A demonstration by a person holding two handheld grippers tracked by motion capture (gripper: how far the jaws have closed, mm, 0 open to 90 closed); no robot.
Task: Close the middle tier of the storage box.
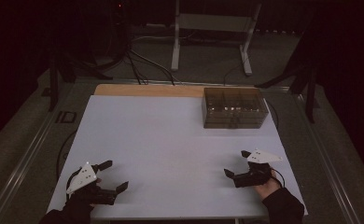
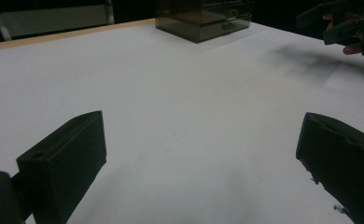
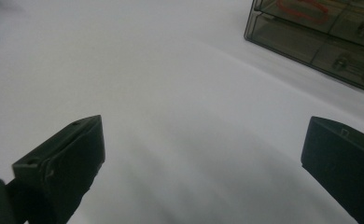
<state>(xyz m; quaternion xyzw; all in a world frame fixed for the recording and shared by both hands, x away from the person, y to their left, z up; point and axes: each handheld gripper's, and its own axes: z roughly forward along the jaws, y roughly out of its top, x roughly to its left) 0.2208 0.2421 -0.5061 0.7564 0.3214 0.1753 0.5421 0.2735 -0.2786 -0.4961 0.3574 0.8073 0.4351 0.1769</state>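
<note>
- while the high view sets the left tool [image 1: 114,175] at 7 o'clock and the right tool [image 1: 236,163] at 5 o'clock on the white desk [image 1: 171,140], both spread and empty, the smoky drawer box [image 1: 234,108] sits at 1 o'clock.
- right gripper view alone reveals a red loop [image 3: 311,9] inside that box.

The room was dim, and its far side fell away into near black. A white sheet [image 1: 171,149] covered the table, leaving a strip of bare wood [image 1: 147,90] along the edge at twelve o'clock. Grey carpeted floor [image 1: 208,60] spread beyond it, crossed by dark cables [image 1: 138,63] toward eleven o'clock. At twelve o'clock stood a pale metal frame [image 1: 213,23] on two legs. Metal rails [image 1: 26,154] ran along the sides at nine and three o'clock, and dark stand legs [image 1: 306,79] rose near two o'clock.
</note>
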